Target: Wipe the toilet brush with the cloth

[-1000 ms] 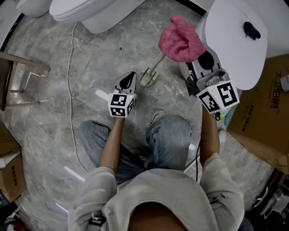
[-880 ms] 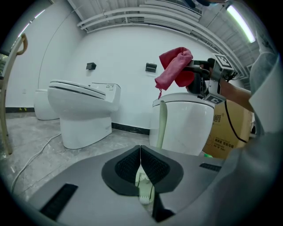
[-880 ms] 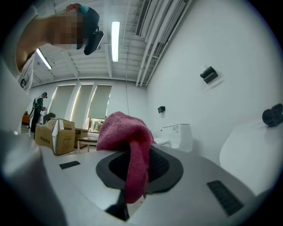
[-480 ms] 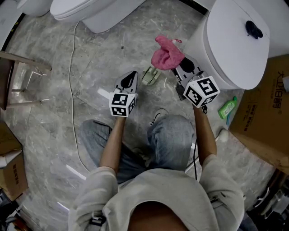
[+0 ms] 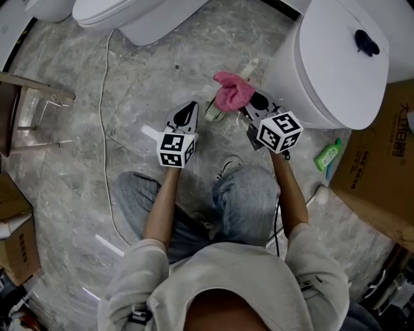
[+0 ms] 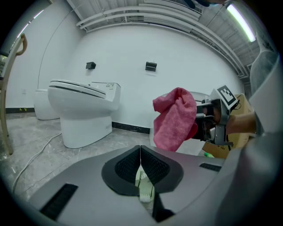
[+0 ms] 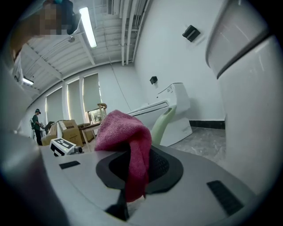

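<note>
Your left gripper (image 5: 186,111) has its jaws drawn together on the pale green, ridged end of the toilet brush (image 5: 215,110), low over the marble floor (image 5: 142,77) in front of your knees. Your right gripper (image 5: 248,106) is clamped on the pink cloth (image 5: 231,92). The cloth bunches over the middle of the brush's shaft, and the shaft's far end shows beyond it. Just beside that gripper, on its right, stands a white toilet (image 5: 330,71) with a small black thing (image 5: 365,42) on its lid, crowding that side. A second toilet (image 5: 129,19) sits farther off at the left. A white cord (image 5: 101,129) trails across the floor, and a green bottle (image 5: 325,155) lies beside a cardboard box (image 5: 381,155).
</note>
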Demonstrator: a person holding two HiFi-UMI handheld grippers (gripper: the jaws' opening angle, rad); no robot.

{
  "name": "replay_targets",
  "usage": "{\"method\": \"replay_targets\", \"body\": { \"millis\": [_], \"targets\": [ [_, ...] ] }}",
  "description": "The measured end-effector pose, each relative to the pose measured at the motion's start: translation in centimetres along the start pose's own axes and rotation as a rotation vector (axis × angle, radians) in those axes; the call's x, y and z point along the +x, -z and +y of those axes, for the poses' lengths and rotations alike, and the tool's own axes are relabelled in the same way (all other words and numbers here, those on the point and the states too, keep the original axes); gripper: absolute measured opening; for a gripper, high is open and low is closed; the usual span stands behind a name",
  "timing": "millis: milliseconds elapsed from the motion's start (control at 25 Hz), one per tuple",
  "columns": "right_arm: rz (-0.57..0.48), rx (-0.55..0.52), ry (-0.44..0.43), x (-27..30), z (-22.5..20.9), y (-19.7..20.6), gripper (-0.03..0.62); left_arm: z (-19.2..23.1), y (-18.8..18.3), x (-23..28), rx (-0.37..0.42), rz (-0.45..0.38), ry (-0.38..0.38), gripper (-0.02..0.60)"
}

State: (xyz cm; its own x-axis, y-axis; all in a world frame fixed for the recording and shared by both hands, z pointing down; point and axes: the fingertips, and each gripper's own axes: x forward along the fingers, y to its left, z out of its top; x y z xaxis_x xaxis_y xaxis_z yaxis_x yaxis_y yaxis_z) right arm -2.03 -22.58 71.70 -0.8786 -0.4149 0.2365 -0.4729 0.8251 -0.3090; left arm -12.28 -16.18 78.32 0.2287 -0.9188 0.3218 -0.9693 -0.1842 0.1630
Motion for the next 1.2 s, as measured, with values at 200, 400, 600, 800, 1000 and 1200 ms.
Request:
{"method": "replay_targets", "body": {
  "millis": [200,400,600,800,1000,1200],
  "targets": [
    [0.058,0.038,-0.005,1.1,-0.4,3.3,0.064,0.3,0.0,-0.1,-0.001,0.0,-0.005,0.018],
    [0.107,0.084,-0.014,1.9,-0.6,6.6,0.064,0.5,0.0,-0.4,0.004,0.0,-0.007,0.019],
    [0.172,0.123,-0.014,2.2,-0.9,10.0,0.064,0.7,0.2,-0.7,-0.003,0.004,-0.011,0.02],
    [0.221,0.154,0.0,2.7,-1.4,12.7,0.064,0.8,0.3,-0.6,-0.003,0.005,-0.007,0.019],
    [0.261,0.193,0.018,3.0,-2.0,15.0,0.064,1.1,0.6,-0.6,-0.01,0.009,-0.008,0.018],
    [0.289,0.217,0.039,3.0,-2.6,16.6,0.064,1.5,0.7,-0.8,-0.018,0.006,-0.016,0.019]
  ]
}}
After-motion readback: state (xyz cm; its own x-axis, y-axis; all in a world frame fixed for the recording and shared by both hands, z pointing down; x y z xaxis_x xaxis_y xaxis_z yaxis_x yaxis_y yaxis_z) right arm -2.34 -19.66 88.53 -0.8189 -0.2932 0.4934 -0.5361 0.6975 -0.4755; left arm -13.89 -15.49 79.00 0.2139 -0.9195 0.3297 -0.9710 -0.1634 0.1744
